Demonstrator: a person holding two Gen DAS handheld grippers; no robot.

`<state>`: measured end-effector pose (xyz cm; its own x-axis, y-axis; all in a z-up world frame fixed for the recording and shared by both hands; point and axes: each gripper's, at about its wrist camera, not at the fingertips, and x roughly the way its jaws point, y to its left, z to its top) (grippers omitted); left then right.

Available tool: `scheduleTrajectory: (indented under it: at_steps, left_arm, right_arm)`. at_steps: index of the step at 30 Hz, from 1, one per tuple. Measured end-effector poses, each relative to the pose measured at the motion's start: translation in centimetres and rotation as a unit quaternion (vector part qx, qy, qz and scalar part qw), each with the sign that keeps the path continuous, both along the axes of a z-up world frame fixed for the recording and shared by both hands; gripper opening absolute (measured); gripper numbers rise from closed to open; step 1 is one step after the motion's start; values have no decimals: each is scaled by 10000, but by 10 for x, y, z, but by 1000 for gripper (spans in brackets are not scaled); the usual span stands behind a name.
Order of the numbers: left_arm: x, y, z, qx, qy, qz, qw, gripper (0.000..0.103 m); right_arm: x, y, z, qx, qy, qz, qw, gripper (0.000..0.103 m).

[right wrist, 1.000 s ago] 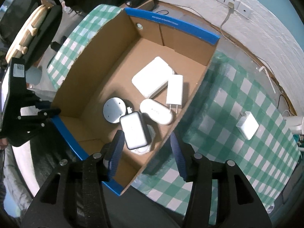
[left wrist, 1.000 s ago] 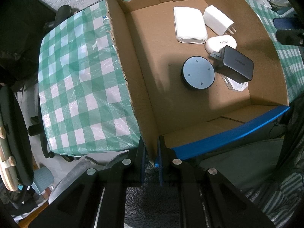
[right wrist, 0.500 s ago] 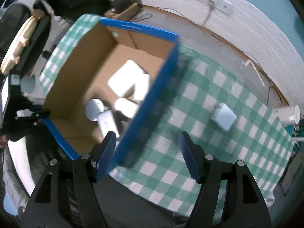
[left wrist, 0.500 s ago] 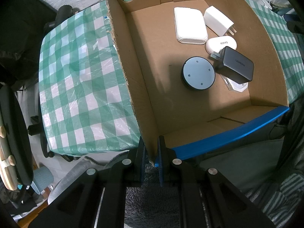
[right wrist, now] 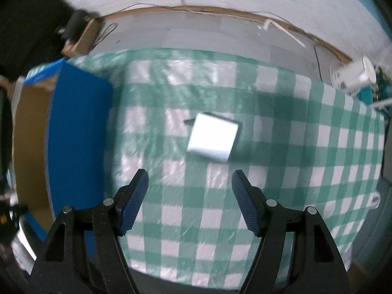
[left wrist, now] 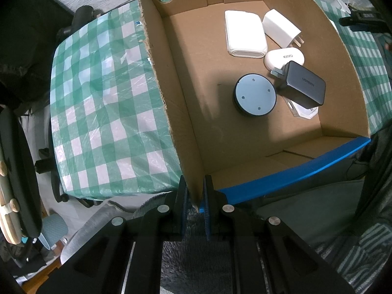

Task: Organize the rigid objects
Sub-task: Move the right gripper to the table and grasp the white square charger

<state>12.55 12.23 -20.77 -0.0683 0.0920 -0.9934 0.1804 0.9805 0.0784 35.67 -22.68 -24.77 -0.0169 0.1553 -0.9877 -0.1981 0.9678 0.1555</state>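
Note:
My left gripper (left wrist: 194,191) is shut on the near corner of a cardboard box (left wrist: 171,103) with blue edges. Inside lie a white flat pack (left wrist: 245,34), a white plug adapter (left wrist: 281,28), a white oval case (left wrist: 284,57), a black charger (left wrist: 303,87) and a round dark puck (left wrist: 254,94). My right gripper (right wrist: 189,183) is open and empty above the green checked tablecloth (right wrist: 294,171). A white square charger (right wrist: 213,139) lies on the cloth just beyond its fingertips. The box's blue side (right wrist: 76,132) stands at the left.
The green checked cloth (left wrist: 98,103) covers the table left of the box. A white cup-like object (right wrist: 352,76) sits at the table's far right edge. A white wall and cables run behind the table. A chair (left wrist: 14,171) stands at the left.
My right gripper has swung away from the box to the right and now faces the white square charger on the cloth, jaws wider apart. The left gripper has not moved.

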Motion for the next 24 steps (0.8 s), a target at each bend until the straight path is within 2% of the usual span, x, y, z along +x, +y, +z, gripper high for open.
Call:
scheduleTrajectory:
  at_steps: [10, 18, 24]
  left_arm:
    - [-1, 1, 3, 6, 9, 4, 10000, 10]
    - [-2, 1, 4, -3, 16, 22, 10000, 10]
    - [-2, 1, 4, -7, 19, 24, 10000, 10]
  right_arm:
    - [18, -3, -45, -422, -53, -282, 9987, 71]
    - [21, -6, -58, -338, -98, -358, 9987, 70]
    - [21, -3, -58, -278, -130, -290, 9991, 52]
